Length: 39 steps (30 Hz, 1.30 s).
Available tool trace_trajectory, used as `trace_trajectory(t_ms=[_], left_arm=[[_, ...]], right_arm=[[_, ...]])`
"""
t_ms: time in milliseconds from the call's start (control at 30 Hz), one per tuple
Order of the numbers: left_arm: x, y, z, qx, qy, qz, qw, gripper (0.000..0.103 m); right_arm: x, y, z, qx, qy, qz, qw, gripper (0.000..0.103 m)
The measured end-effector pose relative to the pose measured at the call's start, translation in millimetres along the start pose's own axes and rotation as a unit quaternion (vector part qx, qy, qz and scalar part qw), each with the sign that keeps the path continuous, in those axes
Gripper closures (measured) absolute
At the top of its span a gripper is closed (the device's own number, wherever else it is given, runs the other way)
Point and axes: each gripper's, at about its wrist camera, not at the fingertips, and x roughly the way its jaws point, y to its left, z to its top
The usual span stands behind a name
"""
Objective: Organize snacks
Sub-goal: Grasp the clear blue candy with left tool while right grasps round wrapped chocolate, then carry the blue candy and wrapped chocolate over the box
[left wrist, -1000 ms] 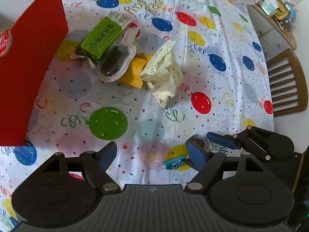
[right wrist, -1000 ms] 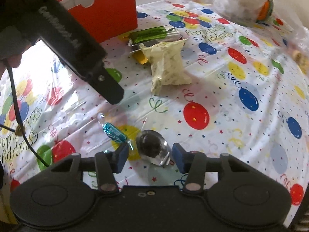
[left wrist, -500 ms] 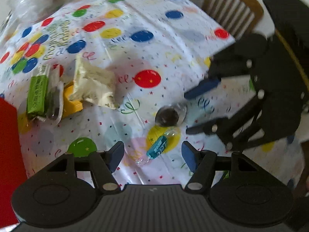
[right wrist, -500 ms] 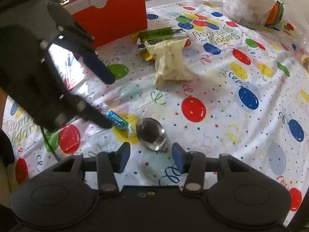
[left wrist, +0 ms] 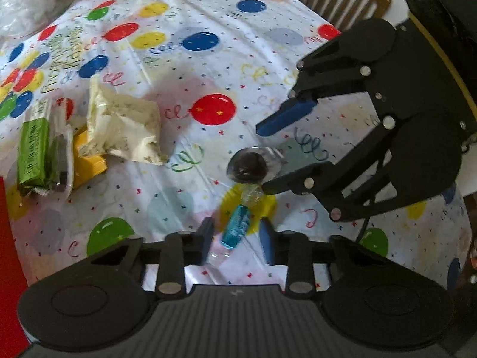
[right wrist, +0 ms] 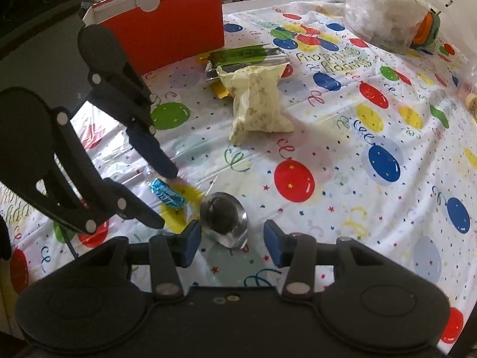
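A balloon-print tablecloth (right wrist: 342,155) covers the table. At ten o'clock a red box (right wrist: 167,26) is partly cut off. The left gripper (left wrist: 237,234) is closing around the blue wrapped candy (left wrist: 236,225). The right gripper (right wrist: 231,238) stands open astride the clear-wrapped dark sweet (right wrist: 223,214), whose wrapper blurs.

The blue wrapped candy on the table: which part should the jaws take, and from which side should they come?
Grip the blue candy across its short, firm middle, coming from straight above, because it lies flat on the tablecloth and its twisted clear ends look too limp to hold. The left gripper already straddles it this way, its jaws closing with the candy between them and the pads not yet clearly pressing.
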Motion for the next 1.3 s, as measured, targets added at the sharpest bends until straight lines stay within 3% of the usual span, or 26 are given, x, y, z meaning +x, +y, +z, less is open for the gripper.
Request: trace_trajectory(t_ms=[200,433,700,1300], left_arm=[[-2.1,4.4,-5.2,-0.035,-0.011,0.008,0.9993,0.09],[-7.2,24.6,-17.6,-0.121,-0.025,0.006,0.9923,0.092],[-20.2,45.2,-37.7,-0.195,-0.043,-0.012,0.9797,0.092],[-103.2,78.4,-75.6,-0.229,-0.11,-0.016,0.967,0.092]], right_arm=[[1.8,7.5,0.6,-0.003,-0.01,-0.016,1.0,0.067],[-2.3,8.1,-5.5,0.055,-0.033,-0.043,0.997,0.071],[-19.7,13.8,-11.7,0.143,-0.056,-0.081,0.985,0.071],[-66.3,69.9,22.1,0.225,-0.083,-0.137,0.961,0.071]])
